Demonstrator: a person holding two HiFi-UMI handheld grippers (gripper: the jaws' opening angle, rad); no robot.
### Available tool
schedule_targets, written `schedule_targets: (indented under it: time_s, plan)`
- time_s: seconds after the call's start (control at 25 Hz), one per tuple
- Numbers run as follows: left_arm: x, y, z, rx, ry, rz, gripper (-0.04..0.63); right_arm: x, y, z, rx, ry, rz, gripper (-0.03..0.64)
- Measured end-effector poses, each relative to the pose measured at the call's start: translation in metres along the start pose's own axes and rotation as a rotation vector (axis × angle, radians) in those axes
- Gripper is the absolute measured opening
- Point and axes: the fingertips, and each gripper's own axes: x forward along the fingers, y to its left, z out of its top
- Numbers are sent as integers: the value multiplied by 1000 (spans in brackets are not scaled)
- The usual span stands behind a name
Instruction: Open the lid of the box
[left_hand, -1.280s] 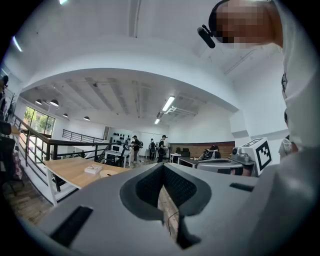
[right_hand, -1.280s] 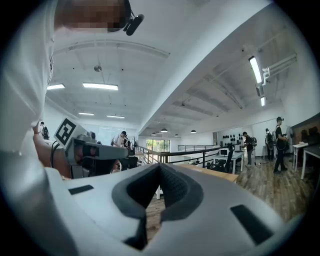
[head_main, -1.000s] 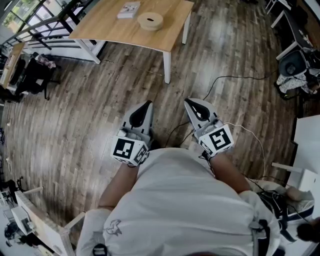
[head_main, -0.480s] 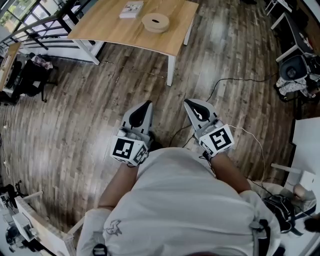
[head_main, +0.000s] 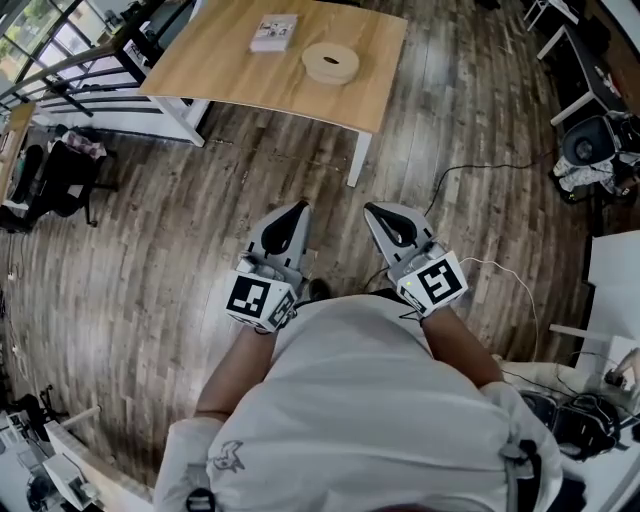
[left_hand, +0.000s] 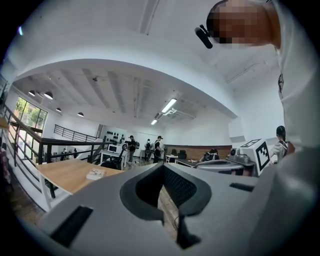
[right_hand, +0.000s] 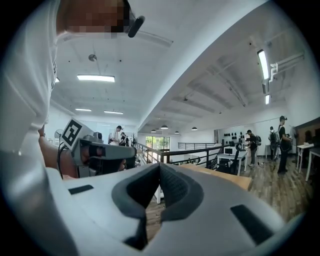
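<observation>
On the wooden table at the top of the head view lie a round, pale wooden box and a flat white box. Both grippers are held close to the person's chest, over the plank floor and well short of the table. My left gripper is shut and holds nothing. My right gripper is shut and empty as well. In the left gripper view the jaws meet, with the table and the white box far off at the left. In the right gripper view the jaws are likewise together.
A black cable trails over the floor to the right of the table leg. An office chair stands at the right and a dark chair at the left. White furniture lines the right edge. People stand far off.
The table with its two boxes has slid down and to the right in the head view, so it is nearer. Both grippers stay shut in the same place by the chest.
</observation>
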Motion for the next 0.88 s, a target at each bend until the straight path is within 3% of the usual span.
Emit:
schedule_targets:
  time_s: [0.4,0.88]
  plan:
    - [-2,47,-7,-21,10,-6,5,46,5,-5,23,22,10,5]
    - [45,93,-7,31,35,71,5,105,-49,-14,52,7,93,5]
